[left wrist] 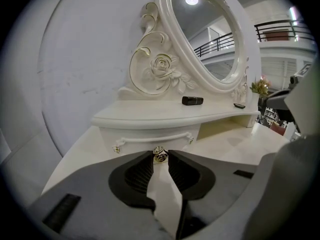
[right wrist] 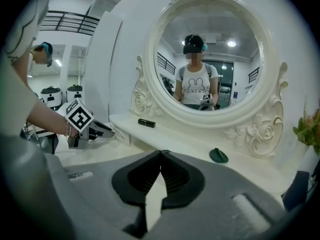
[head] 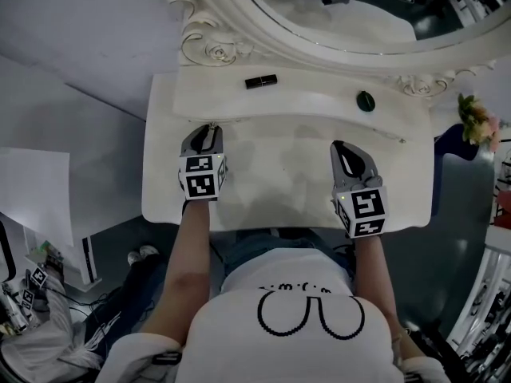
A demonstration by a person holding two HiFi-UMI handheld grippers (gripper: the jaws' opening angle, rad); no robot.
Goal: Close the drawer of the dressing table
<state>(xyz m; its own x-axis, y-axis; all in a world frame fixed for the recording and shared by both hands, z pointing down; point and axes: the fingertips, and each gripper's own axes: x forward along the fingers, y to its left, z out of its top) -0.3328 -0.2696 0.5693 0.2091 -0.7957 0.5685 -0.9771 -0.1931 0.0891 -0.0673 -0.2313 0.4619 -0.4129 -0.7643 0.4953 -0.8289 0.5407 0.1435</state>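
In the head view, my left gripper (head: pixel 210 128) has its tips at the front edge of the raised back shelf (head: pixel 319 94) of the white carved dressing table (head: pixel 279 174). My right gripper (head: pixel 338 145) hovers over bare tabletop well to the right. A short black tube (head: pixel 261 81) and a dark green round piece (head: pixel 366 100) lie on the shelf, both clear of my line. In the left gripper view, my jaws are pinched onto the small round metal knob (left wrist: pixel 160 154) of the little white drawer (left wrist: pixel 150 140) with rope-like trim, which sits under the shelf's left end. Its front looks about level with the frame beside it, so I judge the closing is at its last bit or done, though I cannot tell if a sliver of gap is left. The next move calls for a short straight push with no twist, then easing the jaws off the knob and backing out toward me. The shelf lip overhangs just above my tips, so lifting is out. Open tabletop lies below, behind and to the right. In the right gripper view, my jaws meet at the tips with nothing between them, facing the oval white-framed mirror (right wrist: pixel 210 59). The 2 grippers are well apart, so nothing crowds the withdrawal.
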